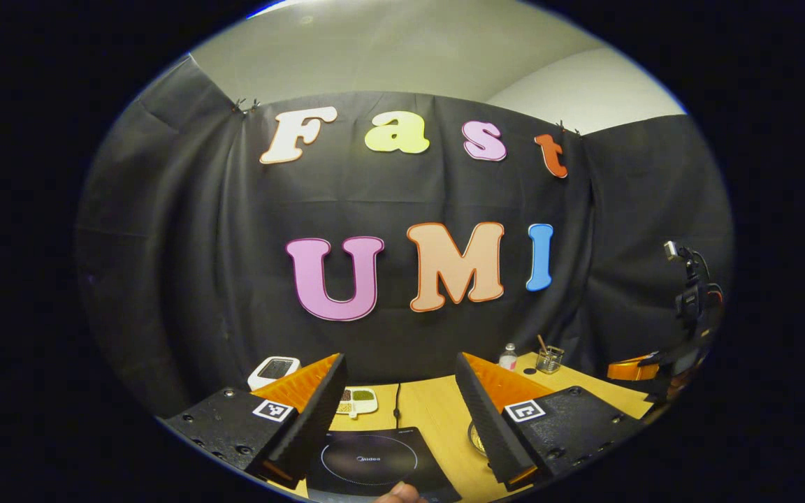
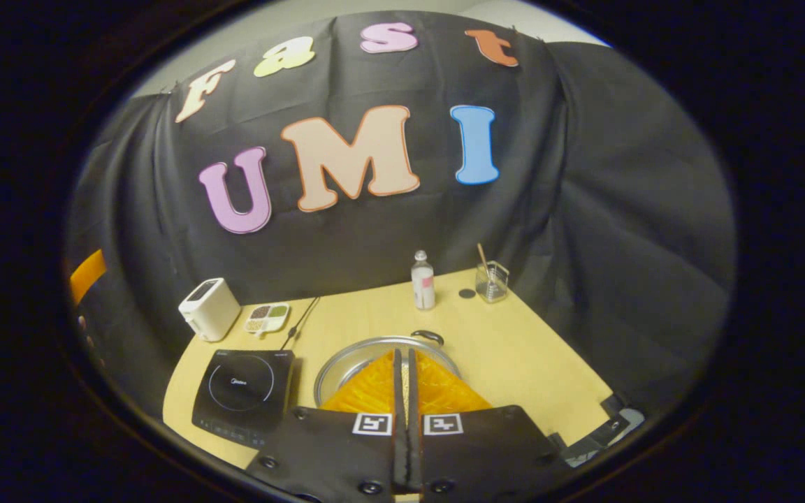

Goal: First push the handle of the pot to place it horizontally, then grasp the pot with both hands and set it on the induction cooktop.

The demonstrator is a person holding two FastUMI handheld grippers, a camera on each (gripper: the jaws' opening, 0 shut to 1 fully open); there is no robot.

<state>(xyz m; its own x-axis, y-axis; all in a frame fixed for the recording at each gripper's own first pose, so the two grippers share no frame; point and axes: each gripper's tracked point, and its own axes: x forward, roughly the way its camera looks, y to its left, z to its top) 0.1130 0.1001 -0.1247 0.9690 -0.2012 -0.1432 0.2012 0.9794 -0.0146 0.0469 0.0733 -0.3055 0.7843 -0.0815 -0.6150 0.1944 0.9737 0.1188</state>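
Note:
A shallow silver pot [image 2: 353, 360] sits on the wooden table, right of the black induction cooktop [image 2: 242, 388]. Its dark handle [image 2: 428, 337] lies at the far rim. My right gripper [image 2: 402, 353] is shut with nothing between its fingers, and its tips hang over the pot's middle. Whether they touch the pot I cannot tell. My left gripper [image 1: 400, 363] is open wide above the cooktop [image 1: 367, 461], holding nothing. A sliver of the pot [image 1: 474, 436] peeks out beside its right finger. A fingertip of a hand [image 1: 399, 494] shows at the bottom edge.
A white appliance [image 2: 208, 307] and a small compartment dish [image 2: 267, 318] stand behind the cooktop, whose cord [image 2: 301, 314] runs back. A small bottle [image 2: 423, 281] and a glass with a stick [image 2: 492, 281] stand at the back right. A camera rig [image 1: 689, 300] stands off the table's right.

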